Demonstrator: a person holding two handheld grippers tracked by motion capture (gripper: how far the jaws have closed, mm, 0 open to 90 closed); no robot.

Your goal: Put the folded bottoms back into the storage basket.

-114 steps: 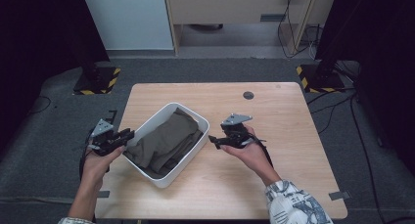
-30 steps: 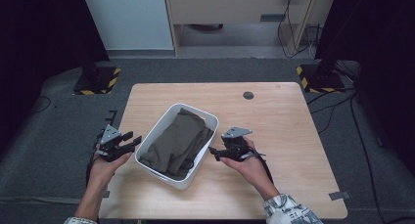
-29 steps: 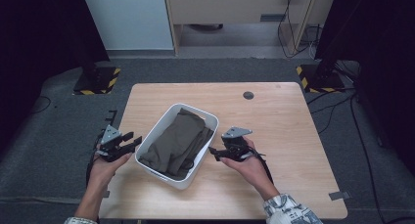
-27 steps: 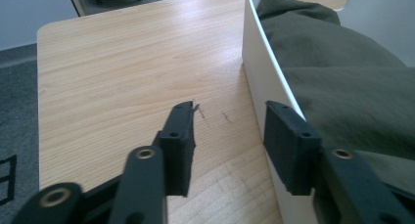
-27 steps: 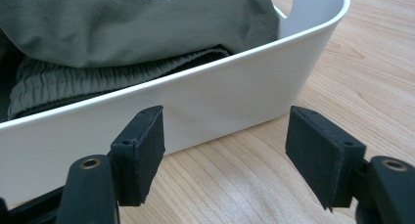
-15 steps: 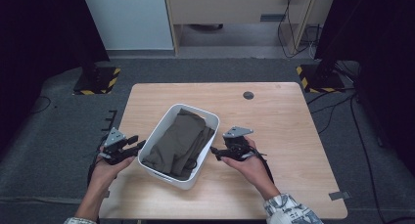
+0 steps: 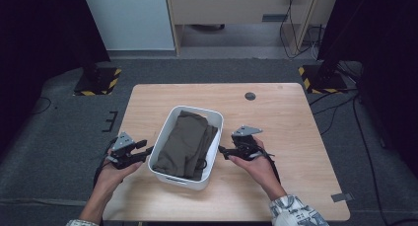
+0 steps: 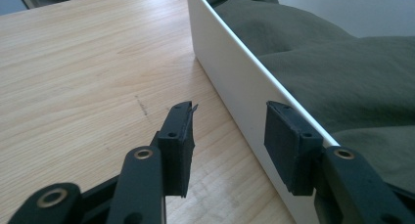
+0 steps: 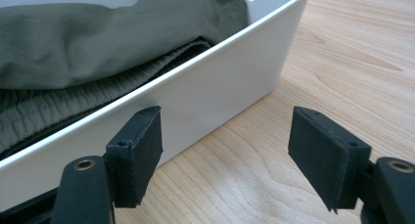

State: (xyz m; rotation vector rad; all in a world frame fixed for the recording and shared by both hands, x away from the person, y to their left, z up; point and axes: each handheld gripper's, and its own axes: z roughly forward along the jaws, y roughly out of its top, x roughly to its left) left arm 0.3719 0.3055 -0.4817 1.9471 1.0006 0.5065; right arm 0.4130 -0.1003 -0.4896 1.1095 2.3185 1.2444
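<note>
- High view: a light wooden table (image 7: 296, 137) stands on grey carpet, with a small dark round disc (image 7: 250, 95) near its far edge; beyond it are a white panel and a wooden cabinet, and two black-and-yellow striped bases sit on the floor at either side.
- The white bin (image 7: 209, 157) sits askew on the near half of the table, between the two grippers.
- The left gripper (image 7: 143, 151) is just beside the bin's left wall. In the left gripper view its jaws are spread, one pad over the bare table and the other at the rim (image 8: 254, 82); whether that pad touches the wall I cannot tell. These jaws have just been opening a little.
- The right gripper (image 7: 224, 151) is at the bin's right wall. In the right gripper view its jaws stand wide apart, one pad close against the white wall (image 9: 205, 87), the other over bare wood, nothing pinched.
- Inside the bin lies a folded olive-green garment (image 7: 185, 142), filling most of it, with a ribbed band (image 9: 122, 72) along one edge.
</note>
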